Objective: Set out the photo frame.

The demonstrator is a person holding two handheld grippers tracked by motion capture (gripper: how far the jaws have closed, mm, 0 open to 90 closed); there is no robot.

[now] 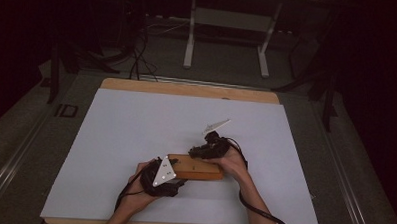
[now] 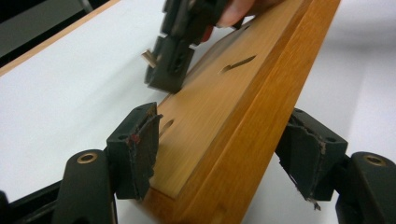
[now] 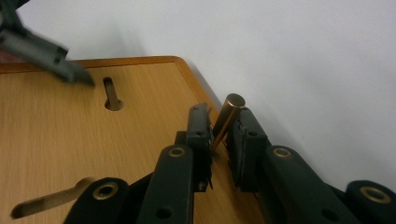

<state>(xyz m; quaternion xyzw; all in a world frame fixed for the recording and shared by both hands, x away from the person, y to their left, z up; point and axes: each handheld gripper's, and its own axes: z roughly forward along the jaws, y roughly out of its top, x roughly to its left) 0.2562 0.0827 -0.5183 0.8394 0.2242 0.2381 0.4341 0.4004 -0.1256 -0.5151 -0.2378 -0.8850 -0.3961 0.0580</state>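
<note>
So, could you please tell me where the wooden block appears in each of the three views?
High view: wooden block, lower centre, between both hands.
Left gripper view: it runs diagonally from bottom centre to top right, between the jaws.
Right gripper view: it fills the left half, below the tool.
Shared landmark: the keyhole slot in its top face.

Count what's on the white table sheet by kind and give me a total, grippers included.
Wooden board with keyhole slots: 1
Small brass-coloured pin, held in the right gripper: 1
Hand-held grippers: 2, left gripper and right gripper
Total: 4
</note>
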